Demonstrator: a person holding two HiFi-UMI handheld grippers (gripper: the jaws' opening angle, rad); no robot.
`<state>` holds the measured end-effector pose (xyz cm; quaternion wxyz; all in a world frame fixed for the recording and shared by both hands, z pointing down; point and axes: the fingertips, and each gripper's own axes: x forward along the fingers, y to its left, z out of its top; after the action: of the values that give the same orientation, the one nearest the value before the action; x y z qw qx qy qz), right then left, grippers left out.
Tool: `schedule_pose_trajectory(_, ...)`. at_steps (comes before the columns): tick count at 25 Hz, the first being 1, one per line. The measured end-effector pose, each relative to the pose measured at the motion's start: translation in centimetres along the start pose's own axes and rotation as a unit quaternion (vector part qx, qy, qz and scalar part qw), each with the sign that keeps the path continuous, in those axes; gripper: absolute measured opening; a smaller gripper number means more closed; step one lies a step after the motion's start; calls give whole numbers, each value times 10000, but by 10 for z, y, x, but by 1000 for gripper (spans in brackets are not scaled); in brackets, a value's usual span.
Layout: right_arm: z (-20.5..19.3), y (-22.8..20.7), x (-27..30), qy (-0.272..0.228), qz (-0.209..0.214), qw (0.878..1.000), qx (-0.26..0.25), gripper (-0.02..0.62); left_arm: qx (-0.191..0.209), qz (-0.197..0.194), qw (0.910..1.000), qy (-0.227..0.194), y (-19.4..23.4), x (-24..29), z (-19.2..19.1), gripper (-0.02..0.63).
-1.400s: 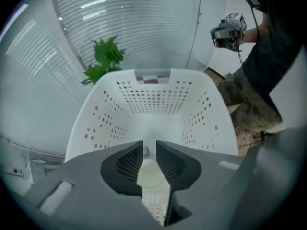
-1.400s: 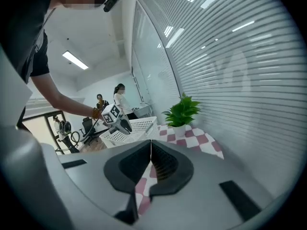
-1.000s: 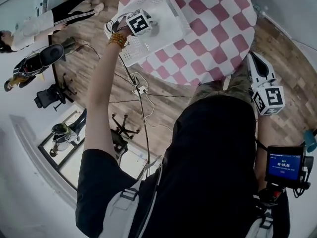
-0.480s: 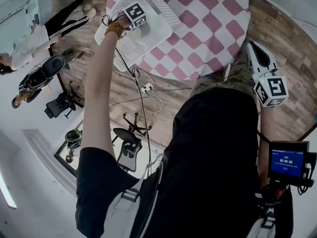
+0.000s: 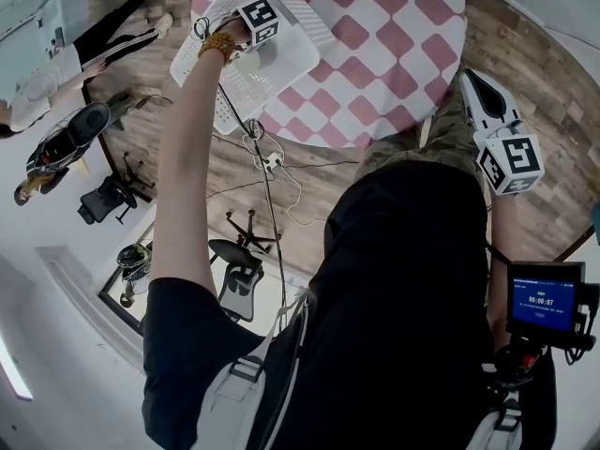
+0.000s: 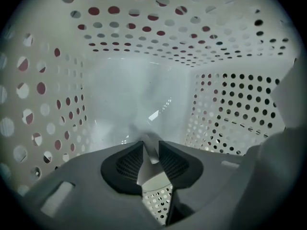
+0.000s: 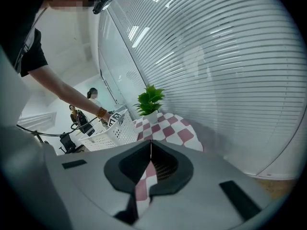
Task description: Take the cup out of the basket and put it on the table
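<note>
On your left, the white holed basket [image 5: 220, 81] sits at the left edge of the table [image 5: 394, 54], which wears a red and white checked cloth. Your left arm reaches out over the floor to it, with a beaded bracelet [image 5: 219, 46] on the wrist. Your left gripper [image 6: 149, 150] is down inside the basket, and its marker cube [image 5: 260, 19] shows above the rim. In the left gripper view the cup [image 6: 136, 95], pale and see-through, stands right ahead of the jaws against the basket's far wall, so it is in the basket and not on the table. The jaws are closing, only a sliver apart. A thin pale edge of the cup fills the gap between their tips, with both pads against it. Further right, in the right gripper view, a small green plant [image 7: 149, 99] stands at the far side of the table, near the slatted blinds [image 7: 230, 56]. On your right, your right gripper [image 7: 151, 146] hangs beside your hip, off the table's near edge and pointing toward the table. Its jaws meet at the tips and hold nothing
</note>
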<state>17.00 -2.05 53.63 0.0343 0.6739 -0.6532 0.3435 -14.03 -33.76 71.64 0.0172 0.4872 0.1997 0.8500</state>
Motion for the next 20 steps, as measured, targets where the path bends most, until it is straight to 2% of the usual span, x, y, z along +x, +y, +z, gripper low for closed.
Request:
schedule_pose_trajectory(4,-3,2,0,32,65,10000,-11,9,-205,289,9985,-425,4,-6,10,54)
schedule_pose_trajectory(8,0,5,5,38,137,9999,-50,9,-163,648,9961,-583,12,-7,8,52)
schedule_pose_trajectory(20,10,13,17,29,359,9989,-314,9,-557,760,9891,-1132,19,-17,1,49)
